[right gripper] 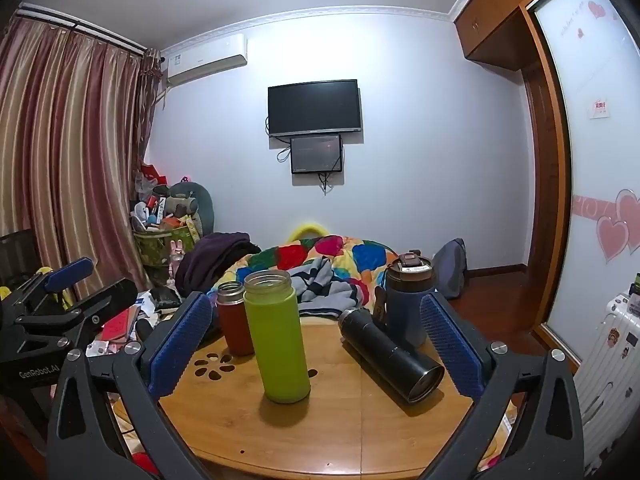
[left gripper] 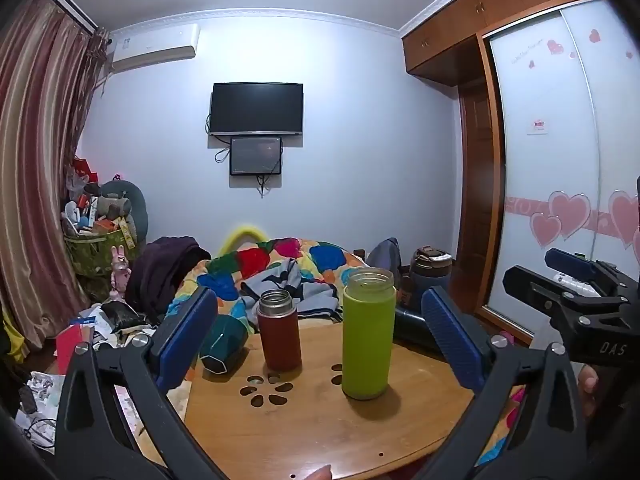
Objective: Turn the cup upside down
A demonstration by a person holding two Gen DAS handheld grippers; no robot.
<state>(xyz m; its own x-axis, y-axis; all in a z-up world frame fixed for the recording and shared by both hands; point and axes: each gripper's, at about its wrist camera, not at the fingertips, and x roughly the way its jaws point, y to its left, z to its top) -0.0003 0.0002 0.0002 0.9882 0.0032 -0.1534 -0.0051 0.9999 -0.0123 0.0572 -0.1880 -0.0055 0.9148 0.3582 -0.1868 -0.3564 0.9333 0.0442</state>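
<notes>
A lime green cup [left gripper: 367,334] stands upright, mouth open, on the round wooden table [left gripper: 320,432]; it also shows in the right wrist view [right gripper: 276,336]. A smaller red cup [left gripper: 279,330] stands upright behind and left of it, also seen in the right wrist view [right gripper: 234,318]. A black flask [right gripper: 390,354] lies on its side at the right. A dark blue lidded bottle [right gripper: 408,300] stands behind the flask. My left gripper [left gripper: 320,340] is open and empty before the cups. My right gripper [right gripper: 316,344] is open and empty, the green cup between its fingers' line.
A dark teal cup [left gripper: 222,344] lies on its side at the table's left edge. A bed with a colourful quilt [left gripper: 280,268] lies behind the table. Clutter covers the floor at left [left gripper: 100,328]. A wardrobe [left gripper: 560,160] and a white suitcase [right gripper: 608,360] stand at right.
</notes>
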